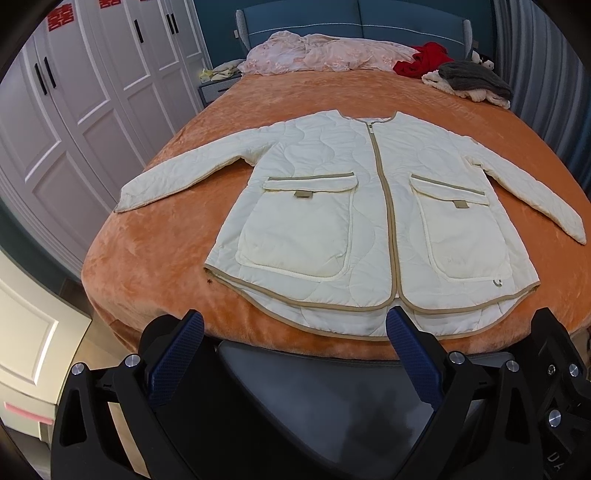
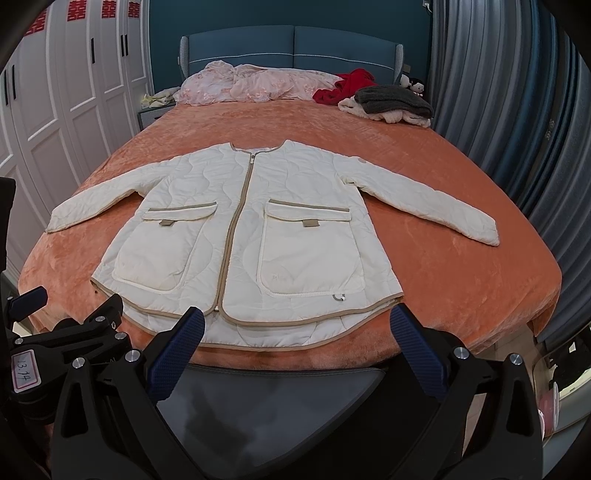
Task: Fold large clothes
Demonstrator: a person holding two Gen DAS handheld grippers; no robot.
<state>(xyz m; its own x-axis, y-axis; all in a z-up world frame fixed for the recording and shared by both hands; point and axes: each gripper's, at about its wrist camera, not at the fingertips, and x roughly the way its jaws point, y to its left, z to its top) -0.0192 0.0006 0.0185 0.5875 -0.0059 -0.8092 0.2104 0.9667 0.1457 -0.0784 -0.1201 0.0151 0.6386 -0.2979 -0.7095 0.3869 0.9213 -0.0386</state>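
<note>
Cream quilted jacket flat, zipped (sleeves spread); both grippers' jaws released.

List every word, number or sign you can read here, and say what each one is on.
"囍" in red cutouts: on the white wardrobe doors.
"13.14", handwritten, as best it reads: on a pink-edged label on the left gripper.
"DA", cut off by the frame edge: on the black gripper body.
Cream jacket: arm patch too small to read.

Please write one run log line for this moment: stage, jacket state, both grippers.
stage: before first fold | jacket: flat on bed, zipped, sleeves spread | left gripper: jaws open, empty | right gripper: jaws open, empty
</note>
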